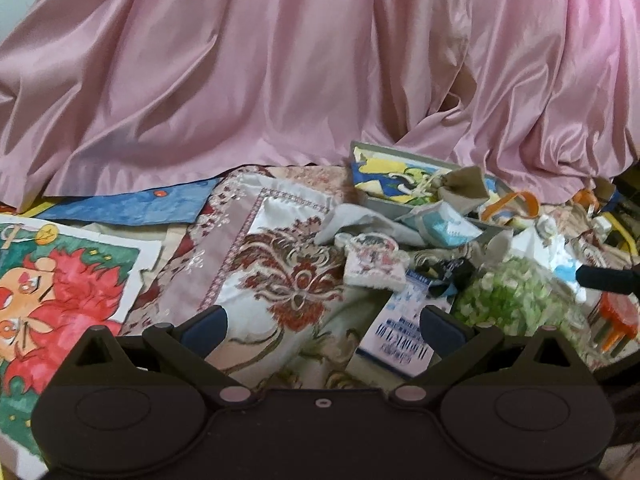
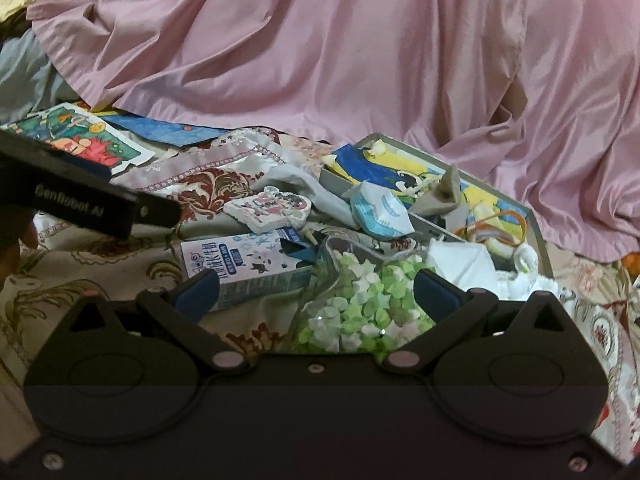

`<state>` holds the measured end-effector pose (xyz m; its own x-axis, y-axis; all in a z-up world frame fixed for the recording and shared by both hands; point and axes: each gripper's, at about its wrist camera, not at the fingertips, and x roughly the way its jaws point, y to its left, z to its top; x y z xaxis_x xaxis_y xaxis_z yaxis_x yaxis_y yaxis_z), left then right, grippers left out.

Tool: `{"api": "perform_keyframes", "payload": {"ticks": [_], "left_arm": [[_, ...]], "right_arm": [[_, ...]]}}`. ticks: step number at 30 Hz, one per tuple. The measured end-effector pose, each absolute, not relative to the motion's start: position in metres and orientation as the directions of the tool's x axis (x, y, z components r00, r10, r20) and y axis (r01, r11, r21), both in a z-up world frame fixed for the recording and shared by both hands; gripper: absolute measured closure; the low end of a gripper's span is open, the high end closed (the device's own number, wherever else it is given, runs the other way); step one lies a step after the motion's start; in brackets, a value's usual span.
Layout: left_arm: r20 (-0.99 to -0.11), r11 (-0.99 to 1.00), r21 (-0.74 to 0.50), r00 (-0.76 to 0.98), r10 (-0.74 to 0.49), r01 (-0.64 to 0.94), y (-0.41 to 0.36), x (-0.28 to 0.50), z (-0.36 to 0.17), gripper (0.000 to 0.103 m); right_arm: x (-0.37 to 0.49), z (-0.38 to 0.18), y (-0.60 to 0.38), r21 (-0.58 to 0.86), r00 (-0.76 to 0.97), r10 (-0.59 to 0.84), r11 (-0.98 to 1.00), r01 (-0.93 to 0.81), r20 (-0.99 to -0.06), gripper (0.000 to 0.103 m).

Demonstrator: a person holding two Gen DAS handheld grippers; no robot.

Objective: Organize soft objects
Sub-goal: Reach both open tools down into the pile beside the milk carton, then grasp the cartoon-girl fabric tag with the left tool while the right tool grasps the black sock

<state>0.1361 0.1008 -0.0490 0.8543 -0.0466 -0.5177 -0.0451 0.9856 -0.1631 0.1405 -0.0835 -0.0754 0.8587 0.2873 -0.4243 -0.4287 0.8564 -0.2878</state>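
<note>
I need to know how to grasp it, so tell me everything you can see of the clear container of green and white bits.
The clear container looks like thin see-through plastic and lies tilted on the patterned cloth. It is packed with small light green, white and pale pink folded pieces that look like paper. It sits between the open fingers of the right gripper, which do not touch it. A small printed carton lies against its left side, and white crumpled material is just behind it. No lid is visible.

Glossy pink satin curtain (image 1: 280,64), woven brocade cloth (image 1: 288,280), clear plastic jar (image 2: 360,300), matt paper carton (image 2: 244,268).
</note>
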Motion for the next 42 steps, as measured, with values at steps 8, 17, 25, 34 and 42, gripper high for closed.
{"api": "perform_keyframes", "payload": {"ticks": [8, 17, 25, 34, 42], "left_arm": [[-0.515, 0.964, -0.263, 0.839, -0.179, 0.043, 0.108, 0.165, -0.042, 0.001], [-0.467, 0.89, -0.439, 0.815, -0.344, 0.124, 0.12, 0.202, -0.049, 0.007], [-0.467, 0.784, -0.614, 0.758, -0.456, 0.093, 0.138, 0.23, -0.076, 0.016], [-0.453, 0.689, -0.723, 0.718, -0.529, 0.051, 0.142, 0.244, -0.096, 0.036], [-0.432, 0.61, -0.792, 0.729, -0.531, -0.026, 0.148, 0.249, -0.107, 0.053]], "right_arm": [[0.167, -0.071, -0.072, -0.438, 0.872, 0.258, 0.783, -0.441, -0.417, 0.001], [0.224, -0.066, -0.052, -0.463, 0.791, 0.297, 0.68, -0.569, -0.535, 0.033], [0.254, -0.073, -0.045, -0.464, 0.697, 0.312, 0.565, -0.682, -0.646, 0.046], [0.302, -0.071, -0.02, -0.387, 0.559, 0.297, 0.477, -0.789, -0.774, 0.06], [0.346, -0.058, -0.006, -0.342, 0.512, 0.243, 0.507, -0.791, -0.824, 0.071]]}}
